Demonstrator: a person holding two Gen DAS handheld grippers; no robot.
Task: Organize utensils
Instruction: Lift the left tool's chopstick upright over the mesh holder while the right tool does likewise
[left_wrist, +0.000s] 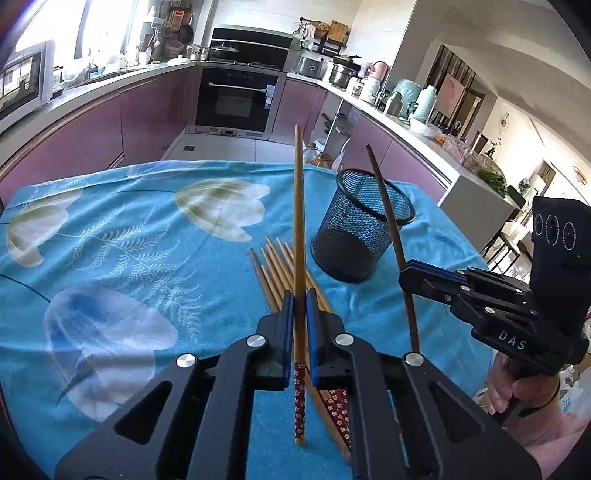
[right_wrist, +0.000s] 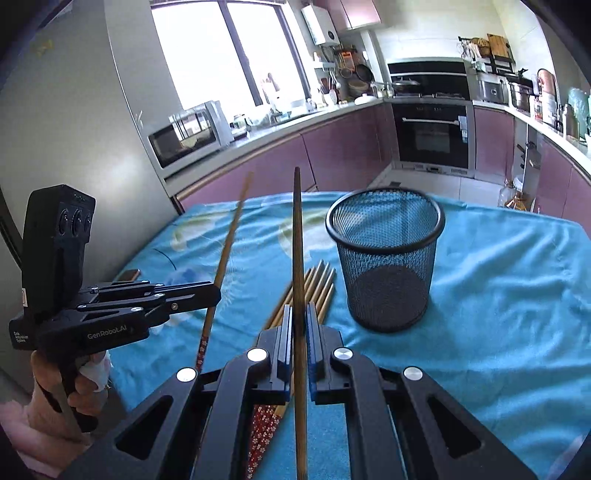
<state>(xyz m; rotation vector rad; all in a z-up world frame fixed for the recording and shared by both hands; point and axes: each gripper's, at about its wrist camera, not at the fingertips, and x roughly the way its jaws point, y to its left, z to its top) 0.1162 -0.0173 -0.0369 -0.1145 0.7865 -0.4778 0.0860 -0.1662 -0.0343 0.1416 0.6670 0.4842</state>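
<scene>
My left gripper (left_wrist: 300, 294) is shut on a light wooden chopstick (left_wrist: 298, 206) with a red patterned end, held steeply upright above the cloth. To its right, my right gripper (left_wrist: 404, 274) is shut on a dark brown chopstick (left_wrist: 391, 221), also raised. In the right wrist view the right gripper (right_wrist: 299, 310) clamps that dark chopstick (right_wrist: 296, 229), and the left gripper (right_wrist: 216, 291) holds the light one (right_wrist: 229, 240) at the left. An empty black mesh cup (left_wrist: 360, 225) (right_wrist: 386, 258) stands upright just beyond both grippers. Several more chopsticks (left_wrist: 275, 273) (right_wrist: 319, 286) lie in a bundle on the cloth below.
A blue floral cloth (left_wrist: 147, 240) (right_wrist: 498, 295) covers the table. A small brown object (right_wrist: 127, 275) lies near its left edge. A person's hands grip both handles. Purple cabinets, an oven (left_wrist: 236, 99) and cluttered counters lie beyond the table's far edge.
</scene>
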